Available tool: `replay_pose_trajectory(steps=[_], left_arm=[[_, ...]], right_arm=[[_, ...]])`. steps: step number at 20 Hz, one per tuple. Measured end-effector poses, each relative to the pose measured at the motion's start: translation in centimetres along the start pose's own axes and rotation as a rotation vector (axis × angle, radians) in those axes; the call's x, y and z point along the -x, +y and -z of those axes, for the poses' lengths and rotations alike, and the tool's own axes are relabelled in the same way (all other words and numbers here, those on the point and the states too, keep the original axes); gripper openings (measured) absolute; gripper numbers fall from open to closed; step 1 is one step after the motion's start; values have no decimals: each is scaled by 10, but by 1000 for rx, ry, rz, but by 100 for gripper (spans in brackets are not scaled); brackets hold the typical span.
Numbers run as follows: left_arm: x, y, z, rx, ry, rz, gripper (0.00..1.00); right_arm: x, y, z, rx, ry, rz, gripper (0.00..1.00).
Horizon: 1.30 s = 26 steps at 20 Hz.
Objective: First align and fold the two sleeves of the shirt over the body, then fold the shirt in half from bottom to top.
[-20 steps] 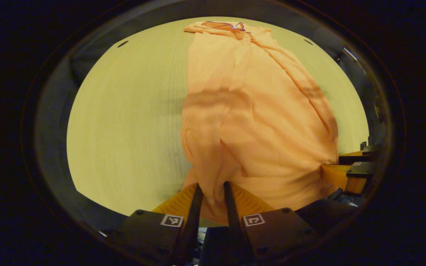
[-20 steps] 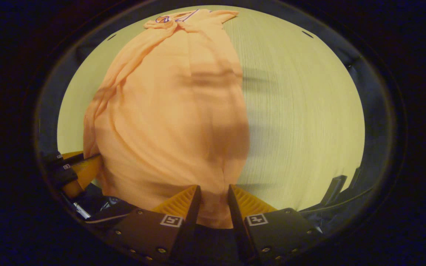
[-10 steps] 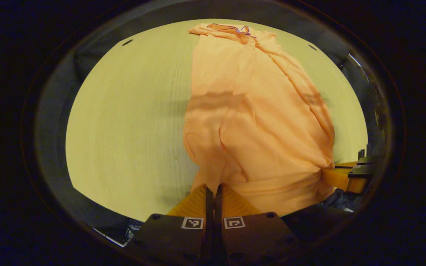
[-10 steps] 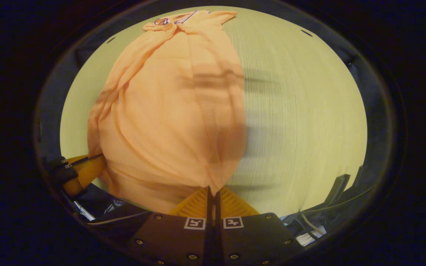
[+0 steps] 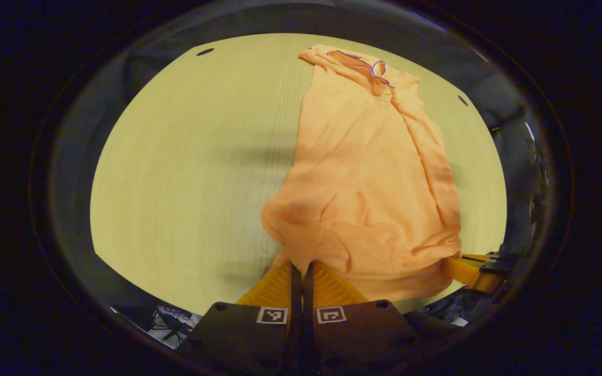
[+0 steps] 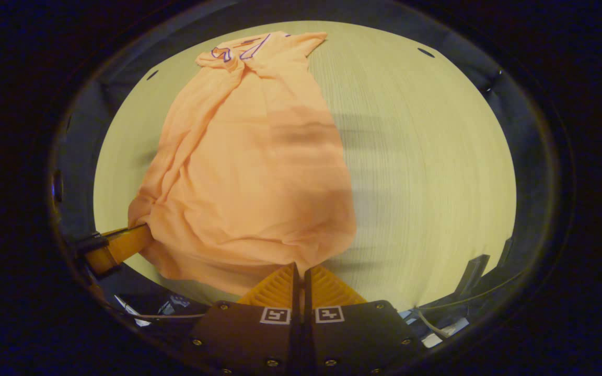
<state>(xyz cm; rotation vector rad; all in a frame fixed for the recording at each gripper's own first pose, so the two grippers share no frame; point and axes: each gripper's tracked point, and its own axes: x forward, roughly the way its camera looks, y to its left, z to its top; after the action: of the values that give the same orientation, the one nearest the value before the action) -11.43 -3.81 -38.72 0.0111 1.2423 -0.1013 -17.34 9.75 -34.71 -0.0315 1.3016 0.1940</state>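
Observation:
An orange shirt (image 5: 369,172) lies lengthwise on the pale wooden table (image 5: 186,167), its collar at the far end. Both sleeves are folded in over the body. My left gripper (image 5: 300,267) is shut on the shirt's bottom hem at its left corner, which is lifted off the table. In the right gripper view the same shirt (image 6: 254,172) stretches away, and my right gripper (image 6: 300,267) is shut on the hem's right corner. The other gripper pinches the hem at the right edge of the left gripper view (image 5: 471,269) and at the left edge of the right gripper view (image 6: 118,245).
The table (image 6: 426,156) stretches wide on both sides of the shirt. Its near edge runs just below the grippers, with cables and clutter (image 6: 437,326) beneath it. Small dark slots (image 5: 205,51) mark the table's far corners.
Both grippers went from open around the hem to shut on it. Since then they have lifted the hem, and the lower part of the shirt has bunched up off the table.

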Motion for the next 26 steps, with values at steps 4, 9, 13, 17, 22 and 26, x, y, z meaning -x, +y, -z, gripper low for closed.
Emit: replay_pose_trajectory(steps=[4,9,13,17,22,26], left_arm=[[6,1,-43,0,-56,-2,7],[7,-4,-113,15,-142,-5,6],[8,-10,-179,19,-221,-8,6],[8,-12,-237,12,-282,-7,6],[5,-23,-300,2,-353,-6,6],[-8,-26,-345,20,-403,-6,6]], right_arm=[[14,5,-50,-12,-66,-21,3],[22,7,-130,-48,-167,-31,3],[24,11,-186,-63,-229,-36,3],[33,10,-238,-86,-285,-45,3],[51,3,-304,-126,-370,-39,3],[51,4,-353,-164,-423,-44,2]])
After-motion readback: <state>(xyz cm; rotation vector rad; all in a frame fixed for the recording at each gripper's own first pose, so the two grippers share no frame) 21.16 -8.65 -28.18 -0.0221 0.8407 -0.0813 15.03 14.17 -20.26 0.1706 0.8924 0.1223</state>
